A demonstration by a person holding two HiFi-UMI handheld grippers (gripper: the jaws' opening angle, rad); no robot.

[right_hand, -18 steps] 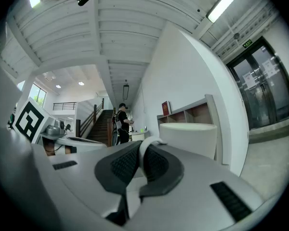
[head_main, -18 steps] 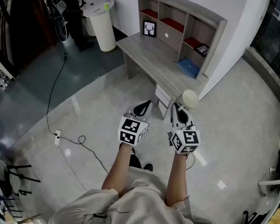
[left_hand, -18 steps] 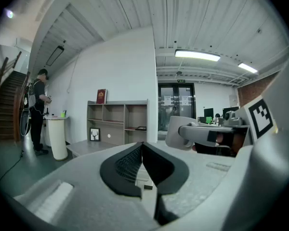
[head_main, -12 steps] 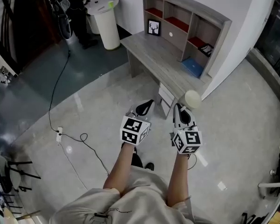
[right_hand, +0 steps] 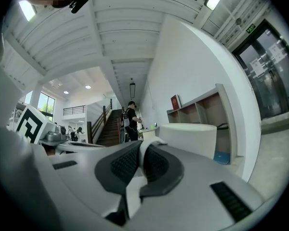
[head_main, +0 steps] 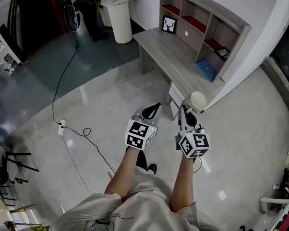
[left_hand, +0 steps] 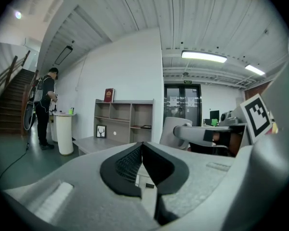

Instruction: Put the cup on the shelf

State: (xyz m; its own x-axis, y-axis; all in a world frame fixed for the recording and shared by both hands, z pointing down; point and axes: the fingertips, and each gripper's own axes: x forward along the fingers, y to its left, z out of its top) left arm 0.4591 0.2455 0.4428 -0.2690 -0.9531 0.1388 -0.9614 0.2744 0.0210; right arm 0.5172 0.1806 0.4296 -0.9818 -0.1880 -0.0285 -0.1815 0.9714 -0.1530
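A white cup (head_main: 198,100) hangs over the floor just short of the desk's near end, held by my right gripper (head_main: 184,112). In the right gripper view the jaws are shut on the cup's thin white handle, and the cup body (right_hand: 188,136) sits just right of my right gripper (right_hand: 142,147). My left gripper (head_main: 151,110) is level beside it, shut with nothing between its pads, as the left gripper view (left_hand: 142,147) shows. The grey shelf unit (head_main: 202,28) with red-lined compartments stands on the desk (head_main: 171,57) ahead; it also shows far off in the left gripper view (left_hand: 124,119).
A framed picture (head_main: 169,24) and a blue book (head_main: 207,70) lie on the desk. A white round stand (head_main: 119,11) with a person (head_main: 89,6) beside it is far left. A black cable (head_main: 67,81) runs across the floor. A white wall (head_main: 260,37) closes the right side.
The head view has shifted, so the desk and shelf now sit further right in the frame. Both grippers keep their places and the cup stays held.
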